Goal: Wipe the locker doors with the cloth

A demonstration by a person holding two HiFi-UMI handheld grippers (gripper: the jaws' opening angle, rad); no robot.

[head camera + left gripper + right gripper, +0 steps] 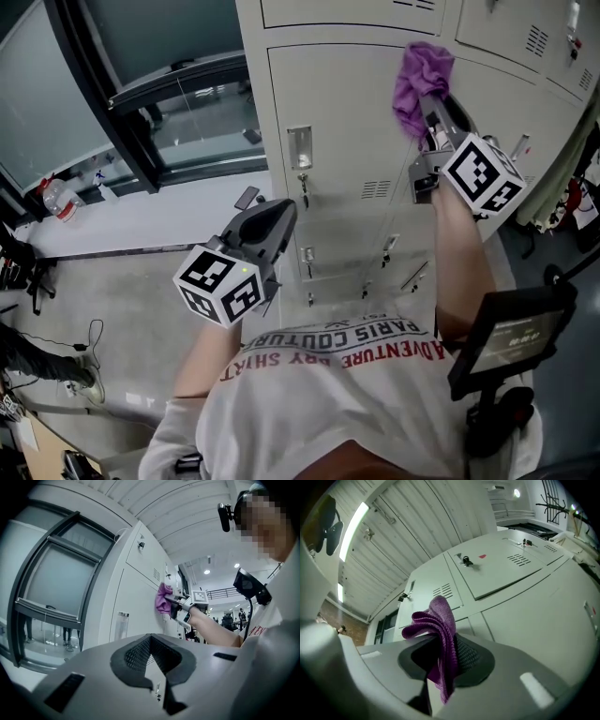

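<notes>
Standing just ahead of both tools, the grey locker doors (347, 122) are seen in rows, each with a small vent. The right tool (433, 111) is raised to the upper part of one door and is clenched on the purple cloth (420, 73). The cloth is bunched beyond the tool's tips and held against the door. The left tool (281, 214) is held lower, well apart from the cloth, with its jaws closed together on nothing.

The grey concrete floor (122, 281) has thin black cables (91, 330) lying on it at the left. Tall pale metal lockers (347, 122) stand on it. A clear plastic bottle (59, 200) stands on the white low step (169, 211).
</notes>
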